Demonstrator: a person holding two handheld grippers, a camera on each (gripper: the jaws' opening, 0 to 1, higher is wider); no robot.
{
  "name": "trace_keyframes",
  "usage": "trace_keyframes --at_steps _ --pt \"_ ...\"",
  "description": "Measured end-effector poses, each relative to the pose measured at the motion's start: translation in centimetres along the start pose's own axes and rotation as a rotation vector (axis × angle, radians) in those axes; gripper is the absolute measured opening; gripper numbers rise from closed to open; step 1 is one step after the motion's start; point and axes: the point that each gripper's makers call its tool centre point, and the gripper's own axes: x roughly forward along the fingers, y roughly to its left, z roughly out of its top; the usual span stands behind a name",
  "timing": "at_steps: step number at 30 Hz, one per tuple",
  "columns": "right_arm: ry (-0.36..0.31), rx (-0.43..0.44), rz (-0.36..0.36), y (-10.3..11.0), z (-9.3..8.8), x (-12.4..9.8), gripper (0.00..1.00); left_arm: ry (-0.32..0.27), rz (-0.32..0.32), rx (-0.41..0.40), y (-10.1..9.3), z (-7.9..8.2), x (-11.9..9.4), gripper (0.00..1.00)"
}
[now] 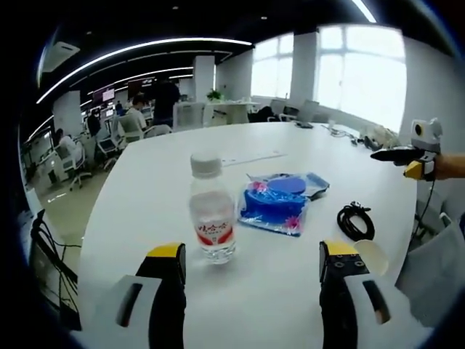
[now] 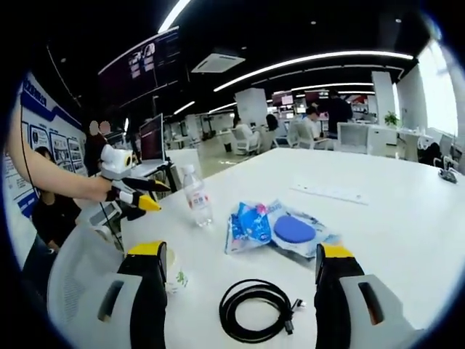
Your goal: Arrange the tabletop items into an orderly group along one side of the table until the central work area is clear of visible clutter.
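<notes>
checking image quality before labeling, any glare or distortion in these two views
Left gripper view: the windows are blown out white, and fisheye bends the table edge. Right gripper view: the ceiling light strips curve; the black cable and water bottle stay fairly sharp.

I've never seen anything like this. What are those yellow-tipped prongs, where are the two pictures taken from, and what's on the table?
A person holds a two-jaw gripper in each hand, and a fisheye camera rides on each. The left gripper shows at the bottom of the left gripper view, the right gripper at the bottom of its own. Both are open and hold nothing. On the white table stand a water bottle and a paper cup; a blue plastic package and a coiled black cable lie there too.
</notes>
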Motion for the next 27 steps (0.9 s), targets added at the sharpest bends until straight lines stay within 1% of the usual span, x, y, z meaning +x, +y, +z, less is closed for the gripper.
trace_keyframes --at_steps 6,12,15,18,21,23,25,27 --pt "-0.005 0.025 -0.011 -0.4 -0.7 -0.5 0.83 0.008 -0.007 -0.006 -0.6 -0.2 0.1 0.72" --pt "-0.008 0.044 -0.022 -1.0 -1.2 -1.2 0.83 0.002 -0.013 -0.004 -0.8 -0.2 -0.1 0.72" --pt "-0.008 0.052 -0.030 -1.3 -1.4 -1.5 0.83 0.004 0.002 -0.023 -0.7 -0.6 -0.2 0.71" --pt "-0.011 0.060 -0.035 -1.4 -1.4 -1.7 0.82 -0.012 0.005 0.006 -1.3 -0.4 -0.5 0.69" --pt "-0.009 0.062 -0.035 -1.4 -1.5 -1.8 0.82 -0.031 -0.018 0.028 -2.2 0.1 -0.4 0.68" --pt "-0.002 0.065 -0.034 -1.3 -1.7 -1.8 0.82 -0.027 -0.030 0.045 -2.5 0.2 -0.2 0.69" --pt "0.004 0.070 -0.030 -1.2 -1.8 -1.7 0.82 -0.017 -0.061 0.035 -3.2 0.1 0.2 0.70" --pt "0.008 0.068 -0.026 -1.0 -1.9 -1.6 0.82 -0.021 -0.073 0.049 -3.6 0.3 0.5 0.69"
